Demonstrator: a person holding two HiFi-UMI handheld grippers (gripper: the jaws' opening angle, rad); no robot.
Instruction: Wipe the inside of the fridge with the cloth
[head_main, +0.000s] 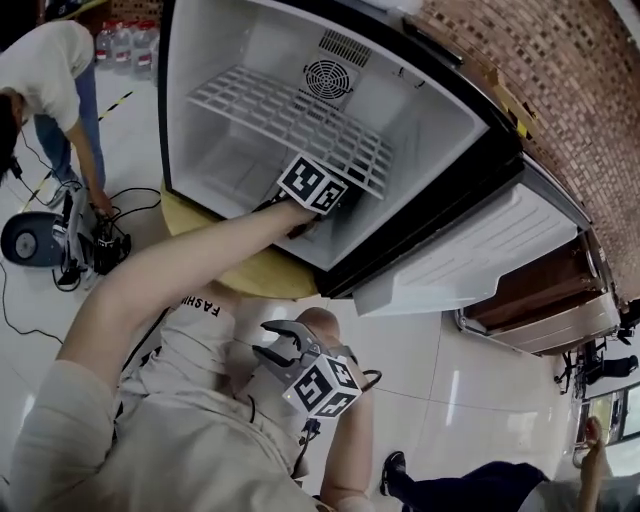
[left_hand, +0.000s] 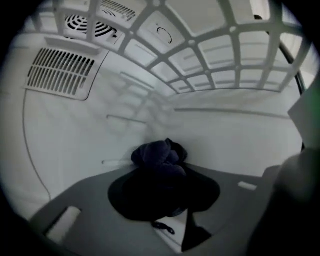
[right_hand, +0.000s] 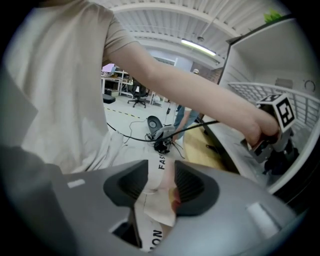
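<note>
Currently, the left gripper (left_hand: 161, 172) reaches into the open fridge (head_main: 440, 120), in the space below the white wire shelf (head_main: 290, 115). Its jaws are closed on the dark blue cloth (left_hand: 159, 154), which bunches out beyond the jaw tips. The bunched cloth sits low in the compartment, close to a white inner wall; contact with the wall cannot be confirmed. A slotted vent grille (left_hand: 60, 72) lies on the wall to the upper left. The right gripper (head_main: 280, 345) is outside the fridge, above the person's lap. Its jaws stand slightly apart and grip nothing.
</note>
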